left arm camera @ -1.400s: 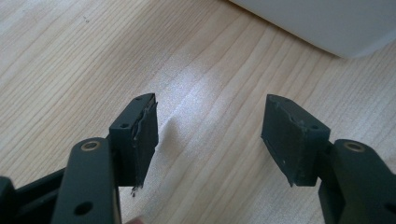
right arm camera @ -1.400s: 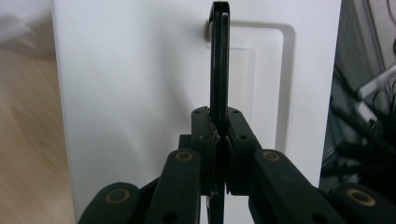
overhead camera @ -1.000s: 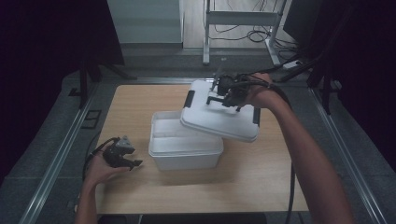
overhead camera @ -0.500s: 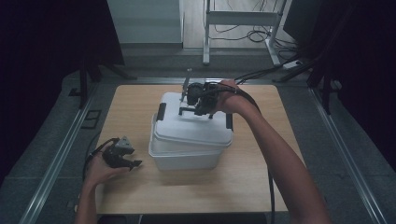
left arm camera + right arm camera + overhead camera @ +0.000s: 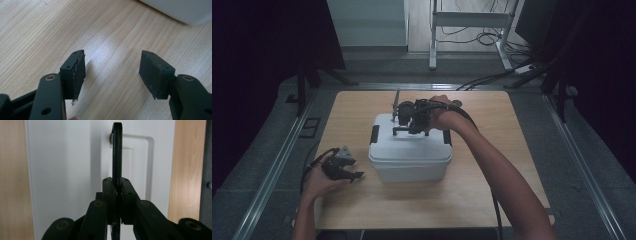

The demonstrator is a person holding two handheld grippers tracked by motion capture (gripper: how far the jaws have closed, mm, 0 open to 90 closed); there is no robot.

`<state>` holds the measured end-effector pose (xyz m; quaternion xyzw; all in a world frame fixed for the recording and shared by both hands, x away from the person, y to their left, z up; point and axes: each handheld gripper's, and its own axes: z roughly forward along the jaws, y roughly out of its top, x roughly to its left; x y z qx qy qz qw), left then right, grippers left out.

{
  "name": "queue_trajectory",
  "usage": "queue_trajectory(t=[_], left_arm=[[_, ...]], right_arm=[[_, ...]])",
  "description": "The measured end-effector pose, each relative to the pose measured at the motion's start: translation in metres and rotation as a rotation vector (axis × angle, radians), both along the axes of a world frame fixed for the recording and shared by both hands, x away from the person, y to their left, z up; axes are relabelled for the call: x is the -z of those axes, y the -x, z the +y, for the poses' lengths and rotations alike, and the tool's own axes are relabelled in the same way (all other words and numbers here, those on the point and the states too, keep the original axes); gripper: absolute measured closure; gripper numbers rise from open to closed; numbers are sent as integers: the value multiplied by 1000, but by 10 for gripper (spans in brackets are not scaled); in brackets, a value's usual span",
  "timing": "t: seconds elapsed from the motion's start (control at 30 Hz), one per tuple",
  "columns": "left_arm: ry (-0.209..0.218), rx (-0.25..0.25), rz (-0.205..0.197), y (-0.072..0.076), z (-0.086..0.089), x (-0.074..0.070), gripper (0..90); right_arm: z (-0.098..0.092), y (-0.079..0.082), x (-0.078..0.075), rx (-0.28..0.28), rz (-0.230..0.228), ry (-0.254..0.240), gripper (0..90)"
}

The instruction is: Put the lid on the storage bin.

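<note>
Dark walls ring the wooden table. At its middle sits the white box, lid on. The black handle is pinched by the right gripper; it should be let go gently. The left gripper is held wide open near the left edge.

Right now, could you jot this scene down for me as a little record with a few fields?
Surface: wooden table
Main item: white box, its lid sitting on top
Lid handle: black handle, raised upright
Right gripper: shut on the handle, above the lid
Left gripper: open, nothing between its jaws, low over bare table left of the box
</note>
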<state>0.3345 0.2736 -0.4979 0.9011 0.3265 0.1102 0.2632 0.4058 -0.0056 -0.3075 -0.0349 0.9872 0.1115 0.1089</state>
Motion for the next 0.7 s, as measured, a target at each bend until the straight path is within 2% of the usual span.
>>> queue_trajectory(t=[0.17,0.27,0.3,0.37,0.4,0.53,0.7], left_arm=[[-7,5,8,-1,-1,2,378],[-7,8,13,-1,-1,2,377],[-8,9,12,0,-1,2,377],[-7,12,14,0,0,1,377],[-6,10,14,0,0,2,377],[-5,10,18,0,0,1,376],[-2,8,19,1,1,1,374]], right_arm=[[-2,1,7,-11,7,-12,835],[-1,3,11,2,14,-13,823],[-1,3,12,10,19,-21,800],[-3,4,12,8,25,-40,681],[-4,5,12,20,28,-48,656],[-21,7,2,59,35,-135,553],[-60,7,-12,143,29,-274,479]])
